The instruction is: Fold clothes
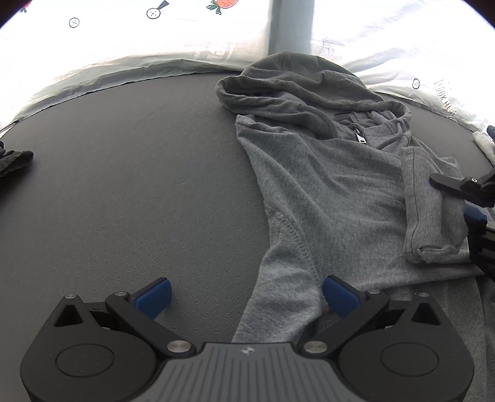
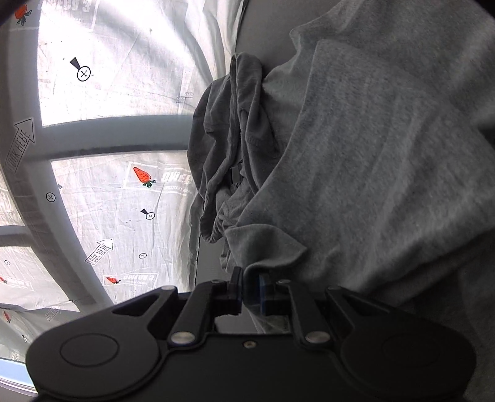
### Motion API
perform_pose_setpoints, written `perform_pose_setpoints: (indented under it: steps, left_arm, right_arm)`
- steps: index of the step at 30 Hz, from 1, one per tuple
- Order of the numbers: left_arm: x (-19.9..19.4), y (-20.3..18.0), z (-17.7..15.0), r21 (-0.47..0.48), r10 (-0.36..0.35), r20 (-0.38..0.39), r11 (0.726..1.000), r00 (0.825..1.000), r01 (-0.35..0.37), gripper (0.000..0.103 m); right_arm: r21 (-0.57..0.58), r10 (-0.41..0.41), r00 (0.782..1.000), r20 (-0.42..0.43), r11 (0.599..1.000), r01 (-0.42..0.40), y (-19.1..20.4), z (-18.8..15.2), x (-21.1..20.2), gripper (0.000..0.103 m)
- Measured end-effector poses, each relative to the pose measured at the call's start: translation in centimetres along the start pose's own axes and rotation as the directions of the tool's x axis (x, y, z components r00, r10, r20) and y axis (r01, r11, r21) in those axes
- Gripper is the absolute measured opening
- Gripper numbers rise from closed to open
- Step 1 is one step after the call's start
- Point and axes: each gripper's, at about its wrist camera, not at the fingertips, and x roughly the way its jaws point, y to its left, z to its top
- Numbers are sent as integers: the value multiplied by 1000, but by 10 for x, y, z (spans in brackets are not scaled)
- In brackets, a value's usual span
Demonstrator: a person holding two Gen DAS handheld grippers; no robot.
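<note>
A grey zip hoodie (image 1: 334,185) lies spread on the dark table (image 1: 139,185), its hood (image 1: 297,89) at the far side and one sleeve (image 1: 430,210) folded over the body. My left gripper (image 1: 247,297) stands open low over the table. The other sleeve (image 1: 284,287) runs between its blue pads (image 1: 154,297), which do not press on it. My right gripper (image 2: 250,278) is shut on a fold of the hoodie's (image 2: 371,154) fabric edge. It also shows at the right edge of the left wrist view as the right gripper (image 1: 464,198), beside the folded sleeve.
A white cloth printed with carrots and arrows (image 2: 123,185) hangs behind the table, with grey bars (image 1: 290,24) in front of it. A dark garment (image 1: 15,160) lies at the table's left edge. Something white (image 1: 482,142) lies at its right edge.
</note>
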Motion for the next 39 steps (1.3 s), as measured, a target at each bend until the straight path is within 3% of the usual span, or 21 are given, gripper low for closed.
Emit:
perform_pose_setpoints:
  steps: [8, 10, 14, 16, 18, 23, 26, 28, 29, 31, 33, 35, 37, 39]
  left_arm:
    - [1, -2, 0, 5, 0, 8, 1000, 1000, 0, 103]
    - [1, -2, 0, 5, 0, 9, 1000, 1000, 0, 103]
    - [1, -1, 0, 5, 0, 10, 1000, 1000, 0, 103]
    - [2, -2, 0, 4, 2, 11, 1000, 1000, -2, 103]
    - [2, -3, 0, 2, 3, 14, 1000, 1000, -3, 103]
    - [1, -3, -1, 1, 3, 22, 1000, 1000, -4, 103]
    - [0, -3, -1, 2, 4, 20, 1000, 1000, -4, 103]
    - [1, -3, 4, -9, 6, -10, 1000, 1000, -6, 103]
    - [1, -3, 7, -16, 7, -27, 1000, 1000, -7, 103]
    - [2, -3, 10, -28, 11, -63, 1000, 998, -13, 103]
    - [-4, -5, 11, -35, 25, -78, 999, 997, -28, 103]
    - [-16, -11, 11, -28, 50, -61, 998, 997, -51, 103]
    - [-28, -17, 10, -22, 74, -44, 997, 996, -75, 103]
    - [-39, -26, 3, -22, 64, -23, 998, 998, -65, 103]
  right_arm:
    - [26, -17, 995, -94, 999, 20, -5, -7, 29, 13]
    - [55, -10, 994, -111, 998, 16, -9, -6, 34, 19]
    - [44, 27, 992, -126, 999, -21, -3, -7, 33, 40]
    - [11, 35, 992, -120, 999, -34, 2, -9, 26, 40]
    - [-18, 48, 995, -92, 999, -50, 4, -10, 18, 32]
    - [-22, -3, 998, -58, 1000, 2, -2, -8, 12, 22]
    - [-46, -90, 993, -72, 995, 87, -9, -8, 14, 17]
    - [-70, -100, 991, -85, 993, 95, -8, -7, 13, 16]
    - [-83, -105, 990, -91, 992, 98, -7, -7, 12, 21]
    - [-159, -112, 989, -100, 983, 95, 5, -6, 6, 41]
    - [-291, -154, 986, -64, 948, 129, 22, -8, -8, 72]
    - [-464, -207, 978, 15, 865, 190, 43, -16, -28, 88]
    - [-602, -214, 974, 76, 769, 216, 55, -26, -55, 90]
    - [-679, -217, 965, 146, 688, 257, 58, -35, -79, 103]
